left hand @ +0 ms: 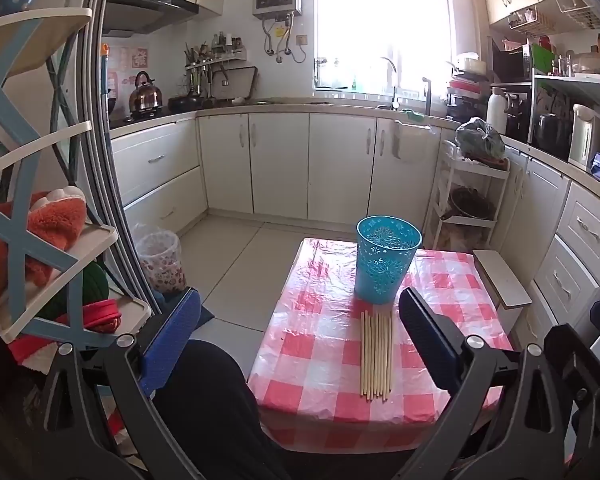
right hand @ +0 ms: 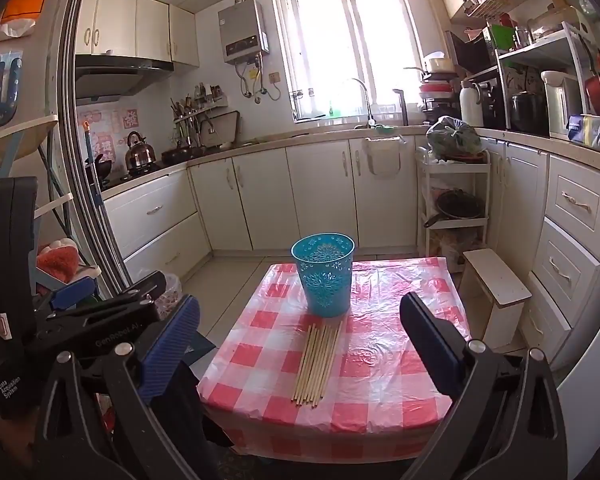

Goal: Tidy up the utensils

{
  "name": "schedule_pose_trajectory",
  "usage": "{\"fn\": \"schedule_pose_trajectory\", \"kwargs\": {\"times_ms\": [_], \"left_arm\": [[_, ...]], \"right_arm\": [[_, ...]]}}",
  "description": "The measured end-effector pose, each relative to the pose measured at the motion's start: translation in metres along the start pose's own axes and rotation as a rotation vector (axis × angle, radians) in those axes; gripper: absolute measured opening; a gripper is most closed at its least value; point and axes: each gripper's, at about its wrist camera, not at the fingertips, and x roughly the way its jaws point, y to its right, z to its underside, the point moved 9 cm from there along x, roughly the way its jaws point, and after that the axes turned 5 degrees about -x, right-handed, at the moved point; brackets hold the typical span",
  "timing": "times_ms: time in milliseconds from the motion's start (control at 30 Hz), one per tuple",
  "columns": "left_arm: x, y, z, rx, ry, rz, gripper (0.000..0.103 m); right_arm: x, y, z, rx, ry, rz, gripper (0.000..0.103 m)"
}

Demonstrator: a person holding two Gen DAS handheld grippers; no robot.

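A small table [right hand: 400, 368] with a red-and-white checked cover fills the lower centre of both views, white kitchen cabinets [right hand: 320, 196] behind it. At lower left in the left wrist view stands a shelf rack [left hand: 56, 240] with an orange towel; a white stool [right hand: 496, 280] sits at the table's right edge. A blue cup [right hand: 323, 276] stands upright mid-table, a row of chopsticks [right hand: 318, 364] just before it. Left gripper [left hand: 300, 344] and right gripper [right hand: 300, 344] hover, fingers wide apart, empty.
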Motion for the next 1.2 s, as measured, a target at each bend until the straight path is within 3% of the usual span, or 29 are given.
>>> {"fn": "schedule_pose_trajectory", "kwargs": {"times_ms": [1200], "left_arm": [[-0.0045, -0.0016, -0.0049, -0.003, 0.019, 0.001, 0.095]], "right_arm": [[0.0003, -0.0005, -0.0018, 0.01, -0.011, -0.004, 0.096]]}}
